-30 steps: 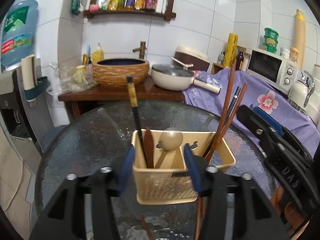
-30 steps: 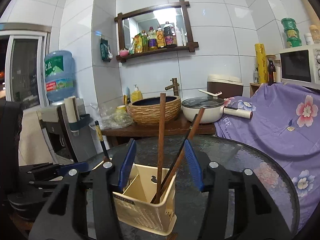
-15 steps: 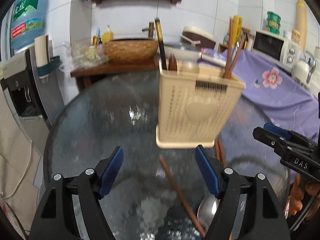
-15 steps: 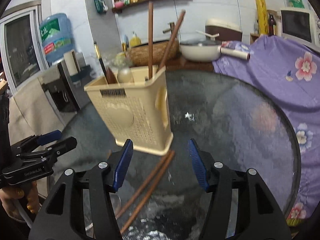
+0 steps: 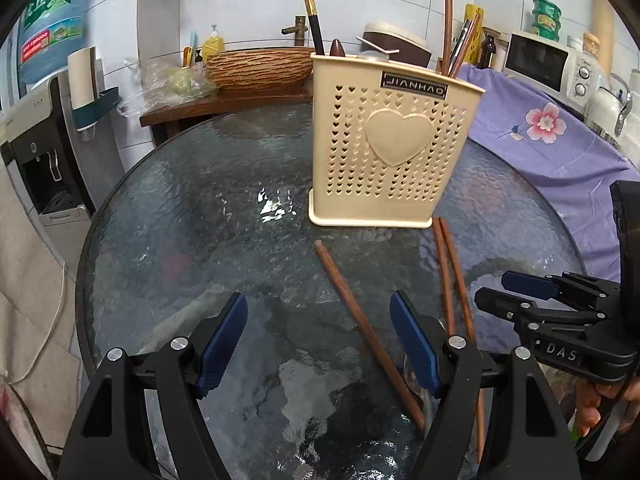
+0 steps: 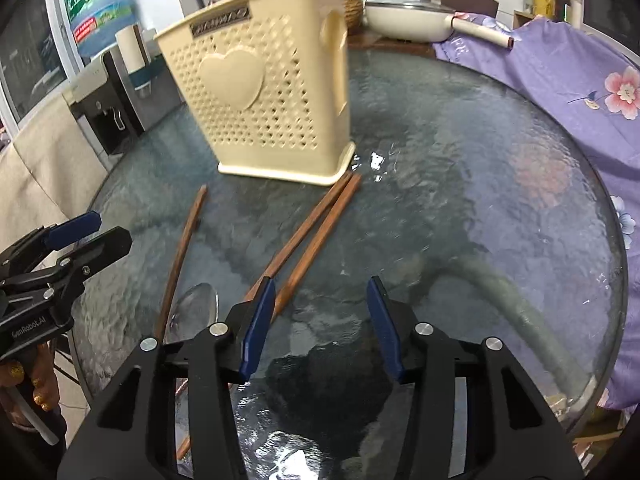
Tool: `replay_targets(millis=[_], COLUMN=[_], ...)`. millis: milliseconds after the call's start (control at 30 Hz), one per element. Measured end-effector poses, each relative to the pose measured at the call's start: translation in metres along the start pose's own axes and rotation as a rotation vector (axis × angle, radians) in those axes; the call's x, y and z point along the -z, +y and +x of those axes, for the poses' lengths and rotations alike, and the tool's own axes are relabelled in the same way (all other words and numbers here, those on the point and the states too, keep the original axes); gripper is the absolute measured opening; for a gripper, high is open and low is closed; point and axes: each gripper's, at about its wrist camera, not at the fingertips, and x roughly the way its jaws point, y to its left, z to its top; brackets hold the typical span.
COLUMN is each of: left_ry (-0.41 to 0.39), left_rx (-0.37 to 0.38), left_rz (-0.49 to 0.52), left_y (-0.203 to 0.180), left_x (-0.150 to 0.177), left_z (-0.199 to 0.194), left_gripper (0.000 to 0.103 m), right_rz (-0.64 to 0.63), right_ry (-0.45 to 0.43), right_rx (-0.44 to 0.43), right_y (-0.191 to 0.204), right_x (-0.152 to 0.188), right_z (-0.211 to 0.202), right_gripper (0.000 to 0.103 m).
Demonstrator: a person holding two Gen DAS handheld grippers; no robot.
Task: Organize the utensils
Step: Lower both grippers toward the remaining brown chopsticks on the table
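Note:
A cream perforated utensil holder [image 5: 390, 148] with a heart on its side stands on the round glass table [image 5: 200, 220]; it also shows in the right wrist view [image 6: 268, 84]. Chopsticks and spoons stick out of its top. On the glass in front lie a single brown chopstick [image 5: 360, 320], a pair of brown chopsticks [image 5: 450, 276], seen as well in the right wrist view [image 6: 312, 240], and a metal spoon [image 6: 196, 308]. My left gripper [image 5: 320, 340] is open and empty, low over the table. My right gripper [image 6: 320, 320] is open and empty, near the pair's ends.
A purple flowered cloth [image 5: 560, 140] covers the counter at the right, with a microwave [image 5: 548, 64]. A wooden side table [image 5: 224, 100] with a woven basin and a lidded pan [image 6: 408, 20] stands behind. A water dispenser [image 5: 44, 140] is at the left.
Both grippers have pulled back and down from the holder's top toward the near table edge. The loose chopsticks and spoon on the glass have come into view.

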Motion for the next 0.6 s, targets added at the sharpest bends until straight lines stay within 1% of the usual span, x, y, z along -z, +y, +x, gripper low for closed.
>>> replay_targets(millis=[100, 333, 400, 467, 600], left_ry=[0.004, 0.008, 0.016, 0.023, 0.048], left_rx=[0.002, 0.0, 0.0, -0.008, -0.021], left_rz=[0.006, 0.021, 0.021, 0.022, 0.012], left_y=[-0.003, -0.008, -0.009, -0.01, -0.009], left_x=[0.004, 0.008, 0.008, 0.007, 0.001], left_z=[0.0, -0.001, 0.002, 0.006, 0.018], left_gripper=[0.072, 0.072, 0.072, 0.072, 0.071], right_rz=[-0.001, -0.015, -0.024, -0.039, -0.057], right_ry=[0.023, 0.04, 0.042, 0.044, 0.056], right_rx=[0.015, 0.046, 0.06, 0.077, 0.079], right_y=[0.004, 0.013, 0.014, 0.015, 0.013], right_x=[0.0, -0.007, -0.009, -0.01, -0.013], right_z=[0.008, 0.014, 0.016, 0.017, 0.018], right_gripper=[0.043, 0.041, 0.037, 0.032, 0.027])
